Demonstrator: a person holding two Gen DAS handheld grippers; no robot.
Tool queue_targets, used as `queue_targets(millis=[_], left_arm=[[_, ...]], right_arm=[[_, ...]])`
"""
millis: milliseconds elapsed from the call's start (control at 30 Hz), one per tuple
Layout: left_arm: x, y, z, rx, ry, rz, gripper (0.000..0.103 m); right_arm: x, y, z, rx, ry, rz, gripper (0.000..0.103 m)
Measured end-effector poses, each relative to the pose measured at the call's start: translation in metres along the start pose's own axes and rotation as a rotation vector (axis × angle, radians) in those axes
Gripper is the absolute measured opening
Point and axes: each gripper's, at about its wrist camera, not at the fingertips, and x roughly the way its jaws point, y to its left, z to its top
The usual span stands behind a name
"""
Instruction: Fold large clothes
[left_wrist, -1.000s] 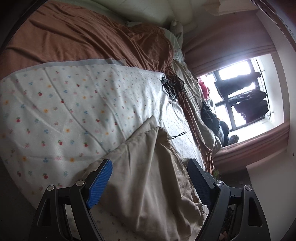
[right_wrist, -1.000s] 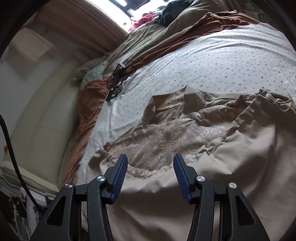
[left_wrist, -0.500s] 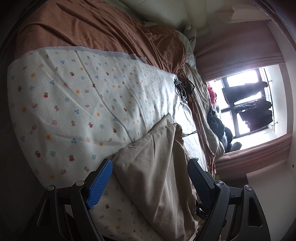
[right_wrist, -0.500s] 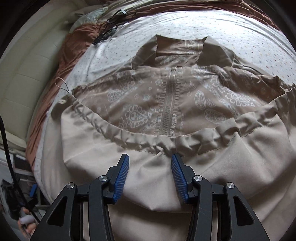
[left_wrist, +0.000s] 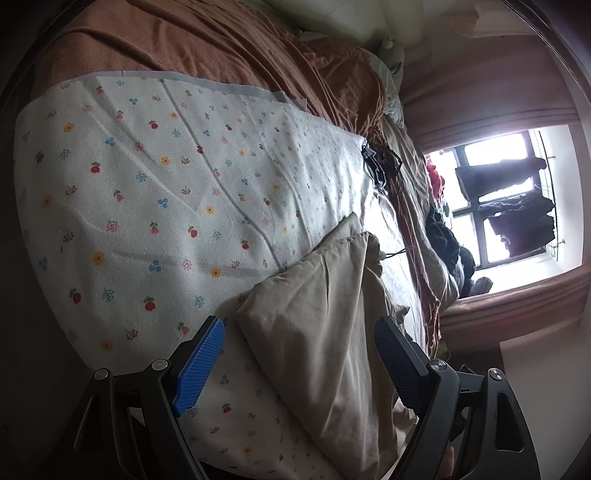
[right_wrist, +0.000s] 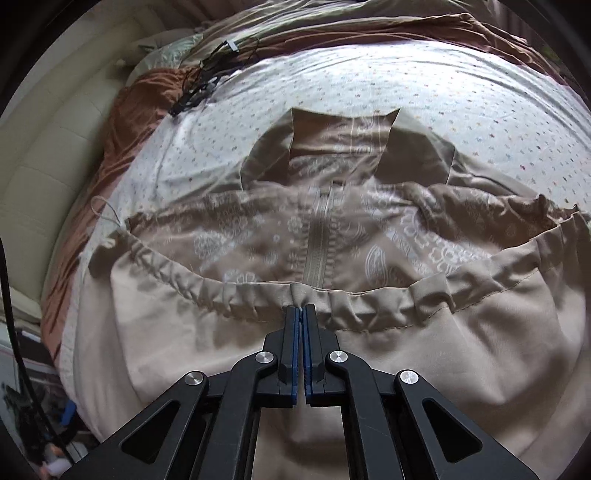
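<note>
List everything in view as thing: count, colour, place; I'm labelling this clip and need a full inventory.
jacket: one, beige with paisley lining, spread on the floral sheet, hem folded up.
drawstring: one loop seen, pale, at the hem's end.
floral sheet: one, white with small flowers, covering the bed.
brown blanket: one, rust brown, beyond the sheet.
cables: one tangle, black, at the sheet's far edge.
window: one, bright, dark clothes hanging at it.
left gripper: black, blue pads, open astride the jacket's edge.
right gripper: black, blue pads, shut at the gathered hem.
</note>
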Motion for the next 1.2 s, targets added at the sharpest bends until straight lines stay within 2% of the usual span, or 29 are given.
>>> queue_targets(millis=[233, 333, 400, 600, 733, 867, 1033, 1200], left_arm=[[0.002, 0.006, -0.007, -0.03, 0.026, 0.009, 0.084], [0.005, 0.006, -0.011, -0.038, 0.051, 0.005, 0.077], [0.01, 0.005, -0.015, -0.045, 0.078, -0.007, 0.071], [0.029, 0.006, -0.023, -0.066, 0.127, -0.003, 0.063], [0.042, 0.006, -0.024, -0.077, 0.145, 0.004, 0.061], [0.052, 0.001, -0.018, -0.072, 0.138, 0.004, 0.061], [0.064, -0.007, -0.006, -0.067, 0.125, -0.032, 0.061], [0.075, -0.01, 0.003, -0.073, 0.13, -0.122, 0.061]], right_arm=[[-0.007, 0.005, 0.029, 0.013, -0.077, -0.031, 0.003], [0.002, 0.0, 0.034, 0.033, -0.074, -0.038, 0.002], [0.013, -0.003, 0.035, 0.05, -0.059, -0.043, 0.002], [0.042, -0.017, 0.021, 0.098, -0.038, -0.051, 0.002], [0.042, -0.015, 0.017, 0.077, -0.06, -0.055, 0.002], [0.044, -0.023, 0.017, 0.101, -0.059, -0.02, 0.002], [0.044, -0.026, 0.016, 0.097, -0.064, -0.015, 0.001], [0.043, -0.025, 0.017, 0.091, -0.069, -0.023, 0.001]])
